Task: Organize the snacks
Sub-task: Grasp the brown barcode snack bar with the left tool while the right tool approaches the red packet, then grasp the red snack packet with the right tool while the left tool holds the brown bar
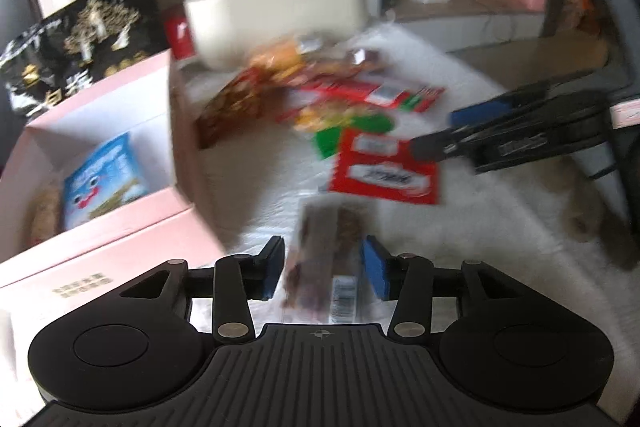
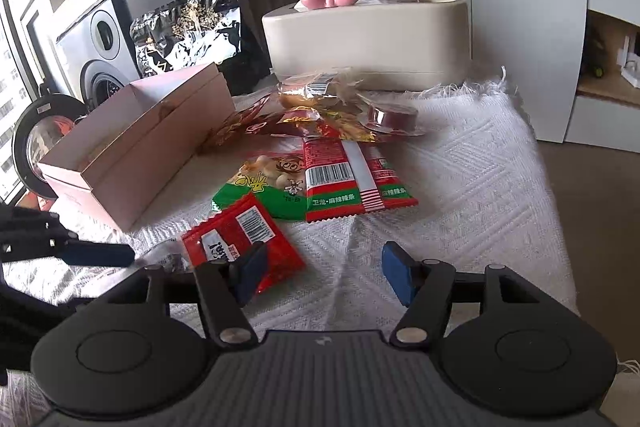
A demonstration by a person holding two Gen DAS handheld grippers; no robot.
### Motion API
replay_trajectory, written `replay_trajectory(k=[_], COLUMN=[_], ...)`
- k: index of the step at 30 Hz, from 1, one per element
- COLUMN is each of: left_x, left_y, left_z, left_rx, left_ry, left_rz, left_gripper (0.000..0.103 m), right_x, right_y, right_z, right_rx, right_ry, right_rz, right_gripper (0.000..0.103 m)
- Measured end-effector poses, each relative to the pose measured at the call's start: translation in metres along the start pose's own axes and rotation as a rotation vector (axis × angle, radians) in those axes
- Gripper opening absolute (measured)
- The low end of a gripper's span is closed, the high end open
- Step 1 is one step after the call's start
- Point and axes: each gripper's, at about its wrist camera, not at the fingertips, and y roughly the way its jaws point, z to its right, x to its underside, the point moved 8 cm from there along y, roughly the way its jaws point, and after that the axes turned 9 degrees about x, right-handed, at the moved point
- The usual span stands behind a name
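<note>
In the left wrist view, blurred throughout, the pink box (image 1: 120,227) fills the left of the frame; inside it, at middle left, lies a blue packet (image 1: 102,179) with something pale beside it that I cannot make out, so a little sorting looks done. At bottom centre the left tongs (image 1: 322,267) stand partly open astride a brown clear-wrapped snack (image 1: 320,259) lying on the white-clothed surface (image 1: 460,219); the pads do not appear to press it, so I judge it not gripped. Just above it, right of centre, lies a red packet (image 1: 384,167), with the right tongs' fingers (image 1: 480,115) reaching in from the right edge beside it. Further up, around the centre, a loose heap of red, green and orange packets (image 1: 340,99) waits, unsorted.

In the right wrist view, the right tongs (image 2: 324,273) at bottom centre stand about half open with nothing between the pads; the red packet (image 2: 244,243) lies at the left pad, partly beneath it, not held. The heap (image 2: 320,163) spreads across the middle, below a cream tissue box (image 2: 360,39) at upper centre; the pink box (image 2: 132,143) sits at middle left, its contents hidden from here. The left tongs' finger (image 2: 96,254) shows at lower left.

By my reckoning most of the snacks remain outside the box; the task is in its early part.
</note>
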Motion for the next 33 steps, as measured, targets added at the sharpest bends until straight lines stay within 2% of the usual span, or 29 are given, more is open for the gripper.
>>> replay_trajectory(k=[6,10,11,13,15,20,22,25,29,30,33], left_x=[-0.002,0.003,0.005,0.005,0.006,0.013,0.017,0.026,0.037,0.038,0.040], left_y=[0.008,0.004,0.003,0.000,-0.006,-0.033,-0.046,-0.060,-0.062,-0.060,-0.058], left_z=[-0.012,-0.008,-0.007,-0.006,-0.010,-0.017,-0.021,-0.030,-0.044,-0.045,-0.046], left_rx=[0.067,0.067,0.063,0.076,0.089,0.075,0.070,0.063,0.057,0.057,0.061], left_ry=[-0.077,-0.055,-0.039,-0.028,-0.063,-0.118,-0.133,-0.174,-0.245,-0.254,-0.266], left_rz=[0.019,0.038,0.044,0.043,0.053,0.126,0.151,0.165,0.159,0.158,0.161], left_gripper=[0.051,0.051,0.051,0.043,0.043,0.042,0.042,0.042,0.042,0.042,0.042], right_x=[0.000,0.001,0.001,0.000,-0.002,-0.010,-0.011,-0.008,-0.004,-0.002,0.000], right_y=[0.000,-0.003,-0.005,-0.012,-0.017,-0.007,0.004,0.014,0.006,0.005,0.011], right_z=[-0.002,-0.004,-0.007,-0.017,-0.030,-0.053,-0.052,-0.049,-0.066,-0.071,-0.078], right_rx=[-0.014,-0.042,-0.066,-0.115,-0.143,-0.113,-0.103,-0.113,-0.199,-0.193,-0.095], right_ry=[-0.010,-0.016,-0.033,-0.085,-0.146,-0.291,-0.290,-0.219,-0.208,-0.233,-0.331], right_rz=[-0.002,-0.003,-0.003,0.008,0.010,0.002,-0.029,-0.083,-0.113,-0.116,-0.083], right_gripper=[0.070,0.071,0.071,0.071,0.071,0.071,0.071,0.071,0.071,0.071,0.071])
